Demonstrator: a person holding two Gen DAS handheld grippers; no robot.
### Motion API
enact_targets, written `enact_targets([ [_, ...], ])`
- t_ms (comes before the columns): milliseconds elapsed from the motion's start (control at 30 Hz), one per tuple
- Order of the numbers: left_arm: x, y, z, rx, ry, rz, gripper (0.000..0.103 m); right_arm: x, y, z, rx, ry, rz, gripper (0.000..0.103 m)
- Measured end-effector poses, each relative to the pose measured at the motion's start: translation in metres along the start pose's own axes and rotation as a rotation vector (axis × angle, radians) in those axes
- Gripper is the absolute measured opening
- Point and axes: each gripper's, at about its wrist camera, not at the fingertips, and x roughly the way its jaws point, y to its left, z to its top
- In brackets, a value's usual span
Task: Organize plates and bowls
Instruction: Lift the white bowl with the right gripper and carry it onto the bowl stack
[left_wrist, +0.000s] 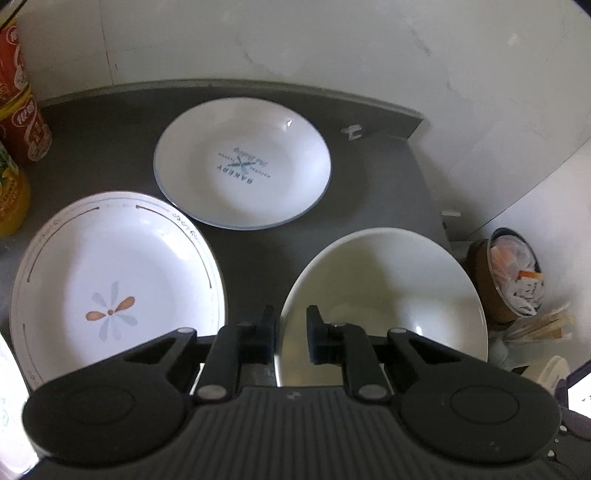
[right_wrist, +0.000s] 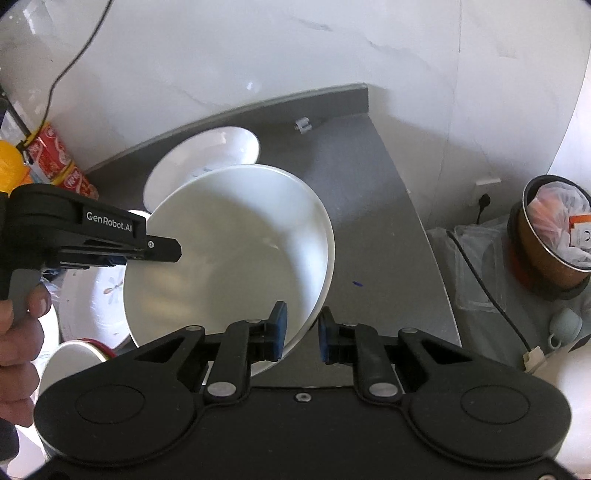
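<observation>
A plain white bowl (left_wrist: 384, 295) (right_wrist: 229, 258) is tilted and held above the grey counter. My left gripper (left_wrist: 291, 334) straddles its near-left rim, one finger on each side, and appears shut on it. My right gripper (right_wrist: 302, 334) straddles the bowl's near-right rim with a small gap at its right pad (right_wrist: 327, 341). A white plate with "BAKERY" print (left_wrist: 242, 164) (right_wrist: 207, 155) lies at the back of the counter. A flower-pattern plate (left_wrist: 114, 280) (right_wrist: 92, 302) lies at the left.
Red snack packets (left_wrist: 22, 110) and a yellow bottle (left_wrist: 11, 199) stand at the left wall. A brown bin with a plastic liner (right_wrist: 550, 236) and a black cable (right_wrist: 480, 280) are off the counter's right edge. A red-rimmed cup (right_wrist: 74, 360) sits at the near left.
</observation>
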Motion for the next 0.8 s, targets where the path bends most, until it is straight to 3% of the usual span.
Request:
enact_targets([
  [367,-0.057,0.008,-0.009,0.079,-0.096,-0.018,0.011,-0.047,0.025,0.0,-0.04,-0.061,0.02,0.018],
  [800,-0.117,0.041,-0.021,0.036,-0.151,-0.042,0.007,-0.085,0.056,-0.005,-0.066,-0.083,0.077,0.018],
])
